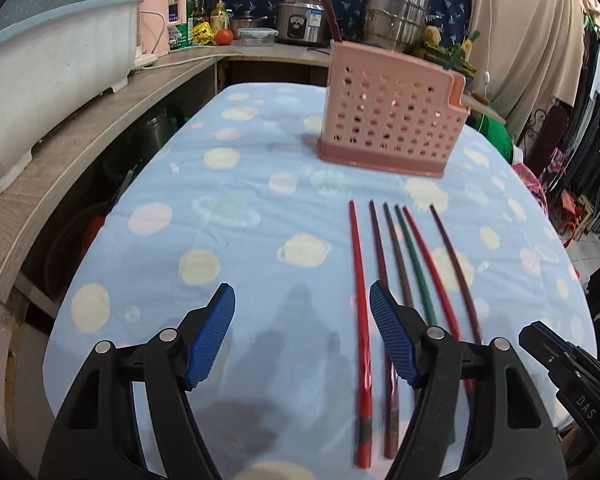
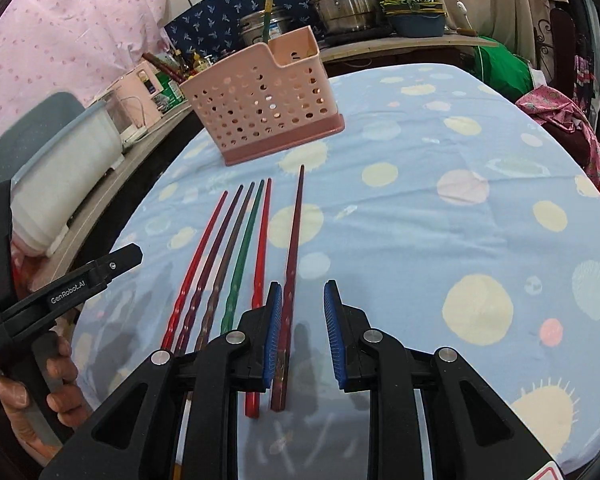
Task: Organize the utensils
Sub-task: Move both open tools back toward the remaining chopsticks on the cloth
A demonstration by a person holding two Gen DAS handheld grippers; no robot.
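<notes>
A: The right gripper (image 2: 302, 340) was down low over the table, jaws spread apart, with the outermost dark red chopstick (image 2: 291, 280) lying between its pads, nothing clamped yet.

B: And the left gripper (image 1: 302, 332)?

A: Wide open too, empty, hovering above the near ends of the row, its right finger over the second and third sticks.

B: So how many were left?

A: Six chopsticks (image 1: 400, 280) lay side by side on the spotted blue tablecloth (image 1: 220, 220), tips toward the pink holder (image 1: 388, 120).

B: Anything in the holder already?

A: At least one: a dark red stick (image 1: 328, 8) stood up out of it in the left view, and a green one (image 2: 267, 12) showed in the right view. I judged the job barely started, with six picks still to make.
</notes>
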